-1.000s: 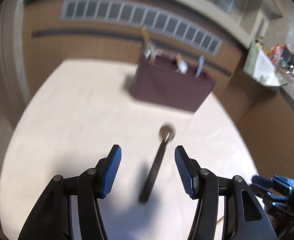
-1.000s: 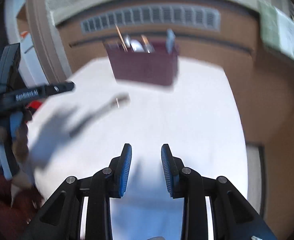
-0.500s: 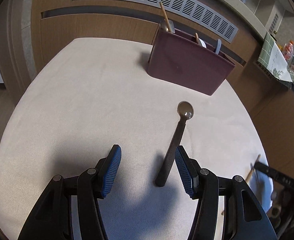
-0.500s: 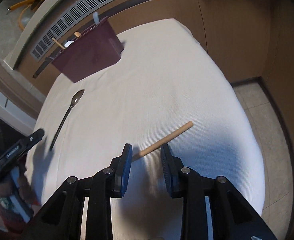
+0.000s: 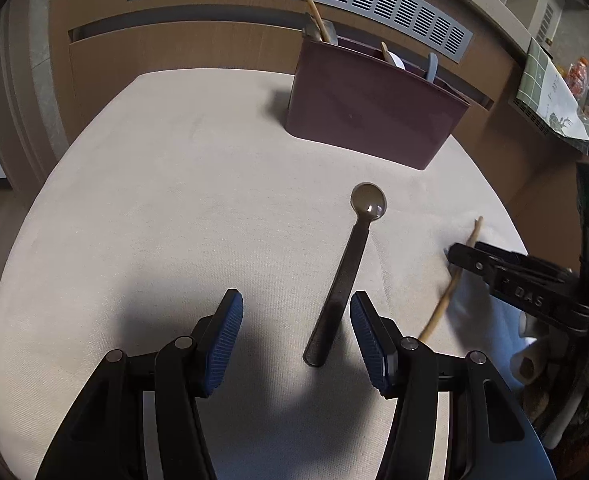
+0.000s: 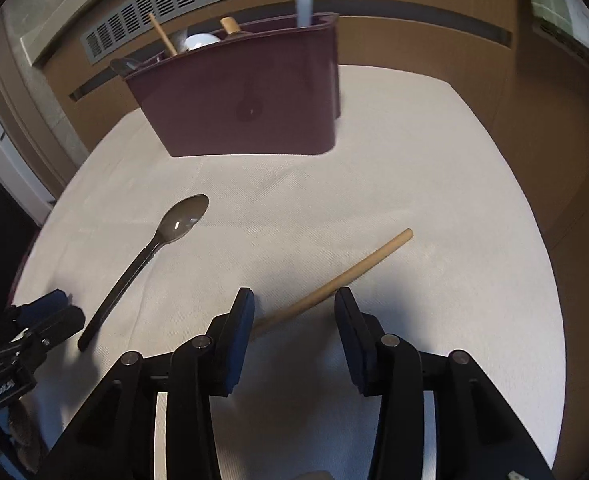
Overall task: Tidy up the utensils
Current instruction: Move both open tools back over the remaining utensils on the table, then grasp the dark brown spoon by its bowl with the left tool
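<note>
2 right gripper [image 6: 294, 312] jaws newly wider, astride stick [image 6: 334, 280]

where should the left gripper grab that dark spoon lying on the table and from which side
Grip the dark spoon on its long flat handle, near the end that lies between the open left gripper fingers. It lies flat on the tablecloth, bowl pointing toward the maroon utensil holder, so come down from above with the pads on the handle's two long edges; the round bowl would probably slip.

The holder [image 6: 250, 108] stands at the far side of your table [image 6: 434, 200], utensils upright in it. Before the holder lie the spoon [image 6: 146, 256], to its left, and the stick [image 6: 350, 272], to its right, well apart.
</note>
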The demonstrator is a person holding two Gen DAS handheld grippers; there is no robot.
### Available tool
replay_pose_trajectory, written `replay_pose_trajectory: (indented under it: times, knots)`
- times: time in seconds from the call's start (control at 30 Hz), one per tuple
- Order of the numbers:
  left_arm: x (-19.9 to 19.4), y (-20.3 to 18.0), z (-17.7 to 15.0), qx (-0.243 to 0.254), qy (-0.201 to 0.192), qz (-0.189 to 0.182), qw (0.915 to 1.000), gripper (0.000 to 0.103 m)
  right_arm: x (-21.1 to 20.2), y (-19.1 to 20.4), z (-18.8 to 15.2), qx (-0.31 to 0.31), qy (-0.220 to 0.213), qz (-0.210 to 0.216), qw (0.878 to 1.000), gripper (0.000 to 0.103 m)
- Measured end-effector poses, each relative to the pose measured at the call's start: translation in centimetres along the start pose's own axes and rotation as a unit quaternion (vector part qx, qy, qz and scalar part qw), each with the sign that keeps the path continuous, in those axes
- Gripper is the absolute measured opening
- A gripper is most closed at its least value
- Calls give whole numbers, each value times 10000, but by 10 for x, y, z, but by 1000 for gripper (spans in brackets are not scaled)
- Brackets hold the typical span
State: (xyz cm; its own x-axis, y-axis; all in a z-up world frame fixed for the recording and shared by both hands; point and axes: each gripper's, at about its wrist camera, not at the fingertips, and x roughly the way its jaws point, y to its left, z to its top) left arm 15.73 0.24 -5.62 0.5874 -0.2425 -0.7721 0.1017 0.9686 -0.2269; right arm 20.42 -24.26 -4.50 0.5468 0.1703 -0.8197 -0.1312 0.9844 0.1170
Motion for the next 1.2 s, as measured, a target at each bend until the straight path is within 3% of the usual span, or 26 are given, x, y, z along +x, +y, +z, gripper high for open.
replay_pose_trajectory:
  times: [0.23, 0.5, 0.6, 0.7, 0.83, 1.03, 1.2]
  knots:
    - [0, -8, 1, 143, 21, 9, 9999, 57, 8, 20, 5, -702, -14, -380, 9968, 45]
    - [6, -10, 2, 150, 106, -154, 9997, 57, -16, -3, -19, -1369, 59, -195, 9904, 43]
    - [11, -14, 3, 196, 172, -243, 9994, 57, -24, -26, -26, -1098, 24, -238, 9937, 43]
    - [16, -25, 10, 380, 192, -384, 9984, 57, -27, -48, -28, -630, -79, -3, 9980, 43]
    - [34, -46, 40, 877, 178, -669, 9937, 57, -25, -40, -29, -585, -226, -116, 9980, 46]
    - [77, -73, 70, 1616, 502, -267, 9852, 58, -24, -35, -30, -609, -280, -159, 9976, 46]
    - [87, -81, 77, 1835, 513, -129, 9816, 67, -25, -35, -31, -602, -304, -161, 9976, 46]
